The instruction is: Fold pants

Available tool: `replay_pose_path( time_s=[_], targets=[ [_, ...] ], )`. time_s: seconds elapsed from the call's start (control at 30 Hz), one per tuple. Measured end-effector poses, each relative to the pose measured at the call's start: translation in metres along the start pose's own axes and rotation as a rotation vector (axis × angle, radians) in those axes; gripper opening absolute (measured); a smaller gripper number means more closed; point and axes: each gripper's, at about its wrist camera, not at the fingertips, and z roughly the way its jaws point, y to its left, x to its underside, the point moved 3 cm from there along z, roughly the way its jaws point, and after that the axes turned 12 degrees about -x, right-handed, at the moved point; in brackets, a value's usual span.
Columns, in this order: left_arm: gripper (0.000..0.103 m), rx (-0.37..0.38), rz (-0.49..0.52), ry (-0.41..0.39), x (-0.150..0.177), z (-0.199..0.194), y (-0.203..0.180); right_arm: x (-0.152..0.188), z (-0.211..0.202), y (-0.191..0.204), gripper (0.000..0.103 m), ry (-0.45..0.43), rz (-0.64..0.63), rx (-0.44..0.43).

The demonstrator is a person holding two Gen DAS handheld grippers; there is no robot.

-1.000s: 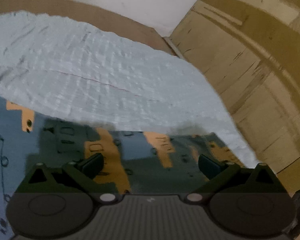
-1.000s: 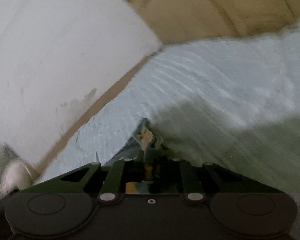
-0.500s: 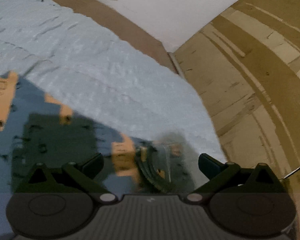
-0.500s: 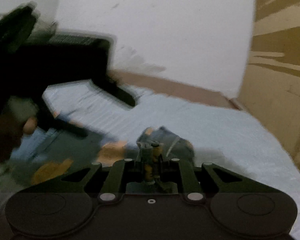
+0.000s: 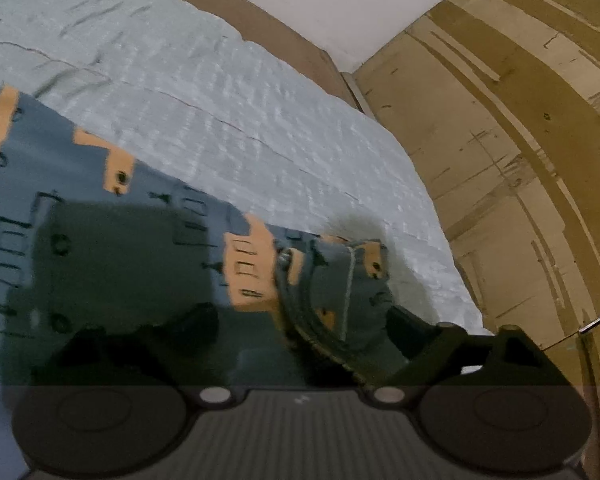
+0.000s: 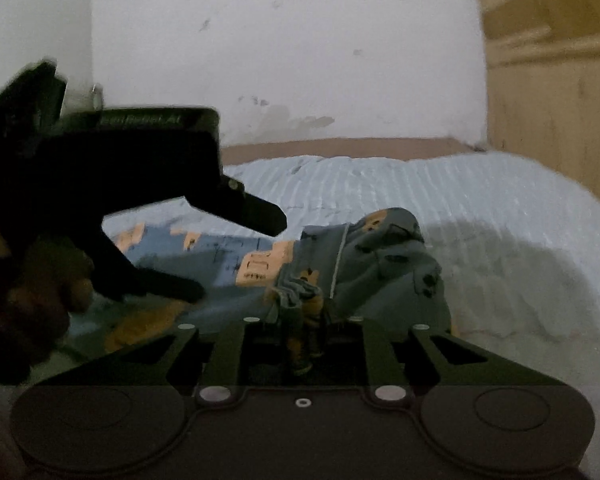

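Observation:
The pants (image 5: 148,240) are blue-grey with orange patches and black marks. They lie on a pale blue ribbed cover (image 5: 240,120). Their bunched end (image 5: 340,292) sits between my left gripper's (image 5: 300,324) open fingers. In the right wrist view my right gripper (image 6: 306,320) is shut on a bunched fold of the pants (image 6: 380,256), held just above the cover. The left gripper (image 6: 172,216) shows there at the left, open, hovering over the flat part of the pants.
A white wall (image 6: 280,48) and a brown skirting strip (image 6: 340,148) run behind the cover. Wooden panelling (image 5: 520,160) stands to the right of the cover's edge. A hand (image 6: 24,292) holds the left gripper.
My right gripper has swung round with the pants fold and carried it over toward the left gripper. The left gripper has moved along the pants so the bunched end now lies between its fingers.

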Motion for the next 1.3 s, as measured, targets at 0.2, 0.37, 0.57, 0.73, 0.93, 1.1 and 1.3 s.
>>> replay_pose_path(
  time_s=[0.2,0.37,0.57,0.73,0.93,1.1,1.3],
  targets=[
    [0.069,-0.047,-0.008,-0.009,-0.004,0.022,-0.012,0.008,-0.006,-0.008,0.018,-0.035,0.112,-0.03],
    [0.027,-0.084,-0.013,-0.013,-0.005,0.029,-0.016,0.01,-0.012,-0.01,0.018,-0.045,0.141,-0.04],
    [0.011,-0.088,0.003,-0.04,-0.005,0.024,-0.023,0.01,-0.014,-0.006,0.018,-0.044,0.118,-0.028],
    [0.009,-0.11,0.036,-0.061,-0.004,0.019,-0.032,0.009,-0.012,-0.002,0.018,-0.041,0.096,-0.008],
    [0.009,-0.11,0.056,-0.09,-0.005,0.008,-0.042,0.006,-0.016,0.005,0.018,-0.048,0.094,0.008],
    [0.009,-0.105,0.085,-0.127,-0.008,-0.007,-0.053,-0.001,-0.025,0.011,0.018,-0.075,0.089,0.013],
    [0.008,-0.1,0.107,-0.163,-0.017,-0.032,-0.064,-0.013,-0.039,0.023,0.018,-0.116,0.085,0.013]
  ],
)
